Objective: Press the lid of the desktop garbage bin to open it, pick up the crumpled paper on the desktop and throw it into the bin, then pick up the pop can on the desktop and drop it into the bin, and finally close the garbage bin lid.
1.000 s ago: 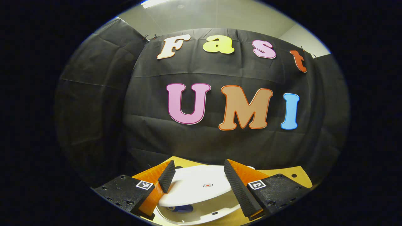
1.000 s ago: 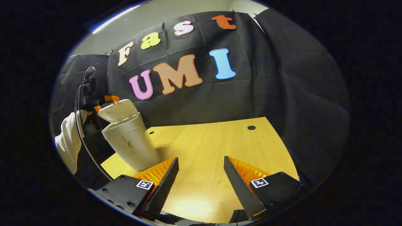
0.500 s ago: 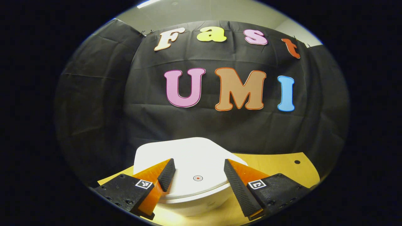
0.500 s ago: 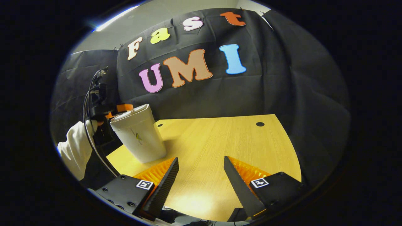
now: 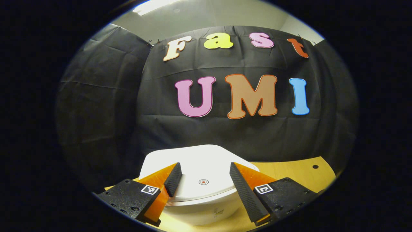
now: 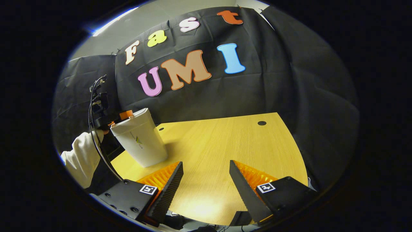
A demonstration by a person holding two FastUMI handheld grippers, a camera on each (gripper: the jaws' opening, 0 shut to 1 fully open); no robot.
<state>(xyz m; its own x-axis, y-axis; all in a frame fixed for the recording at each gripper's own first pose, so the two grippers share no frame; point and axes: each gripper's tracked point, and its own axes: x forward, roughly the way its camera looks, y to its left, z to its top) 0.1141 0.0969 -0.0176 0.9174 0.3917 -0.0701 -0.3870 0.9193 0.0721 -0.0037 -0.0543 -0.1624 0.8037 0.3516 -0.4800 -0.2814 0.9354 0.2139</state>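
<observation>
The table (image 6: 225,151) lies bare from the bin (image 6: 140,141) at 9 o'clock to its far edge. The lid (image 5: 196,170), raised a second ago, is now down. Left gripper (image 5: 203,180) hovers over it, jaws apart; right gripper (image 6: 206,183) gapes over bare wood.

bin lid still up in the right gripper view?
No, the lid sits flat on the white bin, with the left gripper at its rim.
</observation>
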